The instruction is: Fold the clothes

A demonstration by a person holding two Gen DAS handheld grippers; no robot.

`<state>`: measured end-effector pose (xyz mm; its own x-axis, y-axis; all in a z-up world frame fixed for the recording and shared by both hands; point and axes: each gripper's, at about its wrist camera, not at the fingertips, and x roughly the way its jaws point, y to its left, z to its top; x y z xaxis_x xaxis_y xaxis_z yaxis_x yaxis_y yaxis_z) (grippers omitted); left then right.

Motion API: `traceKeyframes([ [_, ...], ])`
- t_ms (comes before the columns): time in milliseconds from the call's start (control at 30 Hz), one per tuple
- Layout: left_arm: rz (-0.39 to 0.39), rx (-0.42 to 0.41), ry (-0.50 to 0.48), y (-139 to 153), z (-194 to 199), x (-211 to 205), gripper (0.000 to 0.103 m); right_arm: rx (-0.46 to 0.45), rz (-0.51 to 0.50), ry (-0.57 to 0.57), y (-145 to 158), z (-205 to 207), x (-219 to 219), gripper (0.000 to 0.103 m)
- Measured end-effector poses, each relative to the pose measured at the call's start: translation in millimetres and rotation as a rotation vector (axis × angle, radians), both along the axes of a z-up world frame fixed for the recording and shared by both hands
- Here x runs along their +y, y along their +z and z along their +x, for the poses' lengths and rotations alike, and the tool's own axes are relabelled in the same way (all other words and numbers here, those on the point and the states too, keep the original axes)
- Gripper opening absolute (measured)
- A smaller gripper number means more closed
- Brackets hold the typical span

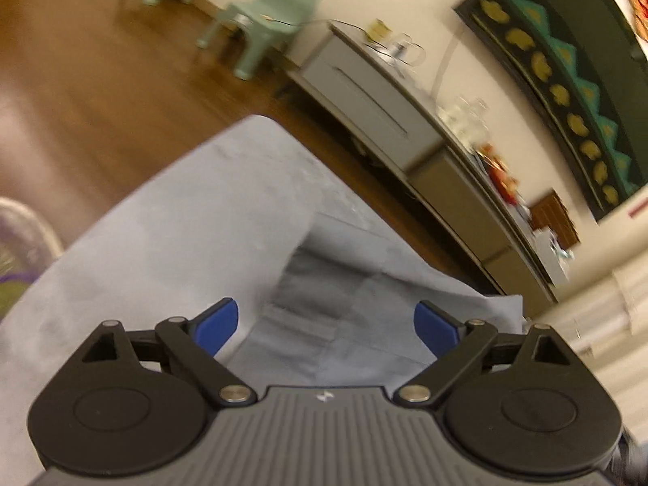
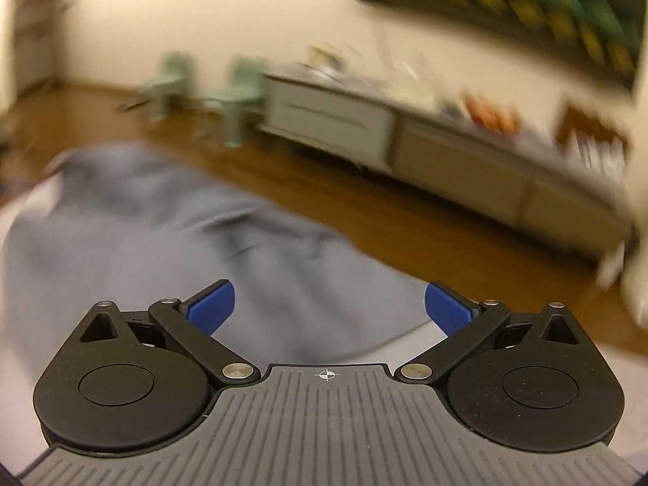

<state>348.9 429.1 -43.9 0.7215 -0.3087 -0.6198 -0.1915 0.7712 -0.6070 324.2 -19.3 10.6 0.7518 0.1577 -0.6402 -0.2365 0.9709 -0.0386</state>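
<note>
A grey-blue garment (image 1: 194, 222) lies spread in front of me, with a seamed, folded part (image 1: 324, 308) near its middle. My left gripper (image 1: 326, 324) hovers over that part, open, its blue pads (image 1: 216, 324) wide apart with nothing between them. In the right wrist view the same garment (image 2: 182, 235) lies rumpled and blurred on a pale surface (image 2: 409, 344). My right gripper (image 2: 330, 308) stands open above the garment's near edge, holding nothing.
A brown wooden floor (image 1: 101, 81) lies beyond the garment. A long low grey cabinet (image 1: 384, 121) with clutter on top runs along the wall. Two pale green small chairs (image 1: 267, 24) stand on the floor. A dark patterned picture (image 1: 567, 81) hangs on the wall.
</note>
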Motion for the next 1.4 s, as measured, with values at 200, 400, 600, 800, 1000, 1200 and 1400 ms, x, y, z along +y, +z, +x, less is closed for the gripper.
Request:
traceKeyframes([
  [200,0.014,-0.051,-0.073,-10,19,-31,0.103,0.133,0.057,0.075,-28,70,30,0.102],
  [400,0.12,-0.016,-0.158,-22,24,-73,0.087,0.248,0.063,0.145,-66,84,87,0.049],
  [600,0.222,0.108,-0.224,-18,-18,-94,0.071,0.324,-0.005,0.236,-84,37,115,0.027],
  [800,0.228,0.209,-0.212,-13,-126,-95,0.069,0.392,0.006,0.301,-75,-85,104,0.02],
  [1000,0.124,0.143,-0.134,5,-215,-90,0.08,0.499,0.034,0.398,-60,-130,100,0.023],
  [1200,0.164,0.081,-0.097,21,-219,-101,0.082,0.294,0.033,0.313,2,-90,99,0.091],
  [1400,0.166,0.045,-0.142,28,-228,-104,0.082,0.25,-0.002,0.17,-10,14,158,0.098],
])
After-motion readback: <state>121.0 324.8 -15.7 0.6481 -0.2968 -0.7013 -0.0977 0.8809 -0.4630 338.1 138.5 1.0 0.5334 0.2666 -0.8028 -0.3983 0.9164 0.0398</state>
